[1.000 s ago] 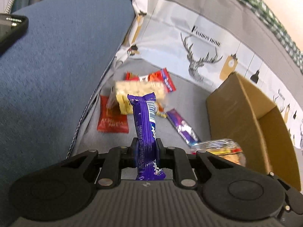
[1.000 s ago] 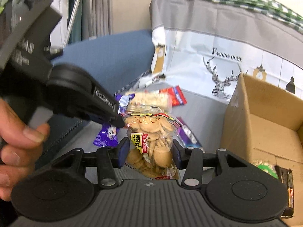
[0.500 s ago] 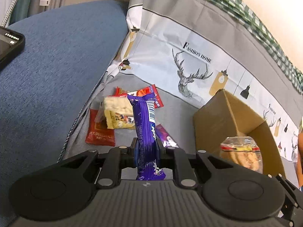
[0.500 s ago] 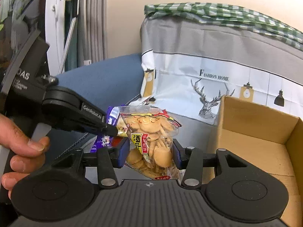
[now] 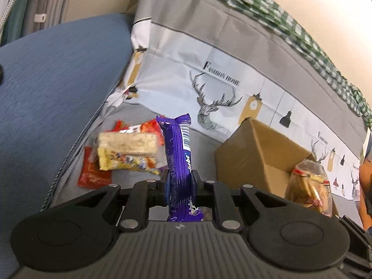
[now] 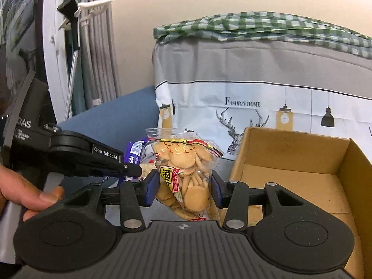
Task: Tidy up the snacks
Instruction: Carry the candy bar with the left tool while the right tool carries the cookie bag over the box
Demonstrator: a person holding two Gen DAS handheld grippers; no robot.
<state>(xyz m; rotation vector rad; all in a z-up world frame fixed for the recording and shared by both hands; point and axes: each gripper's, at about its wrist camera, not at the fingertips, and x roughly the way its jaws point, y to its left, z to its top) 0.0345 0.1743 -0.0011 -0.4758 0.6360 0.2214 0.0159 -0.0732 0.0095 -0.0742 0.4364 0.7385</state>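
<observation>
Purple snack bar (image 5: pixel 177 160) clamped in left tool (image 5: pixel 179 181) | biscuit bag (image 6: pixel 186 174) gripped by right tool (image 6: pixel 183 188)

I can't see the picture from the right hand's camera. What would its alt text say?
The right claw grips a clear bag of round biscuits, held upright in front of an open cardboard box. To the left, a person's hand holds the left claw, shut on a purple snack bar, before a deer-print cover.

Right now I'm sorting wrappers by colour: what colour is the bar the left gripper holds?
Purple bar, clearest in the left wrist view.
</observation>
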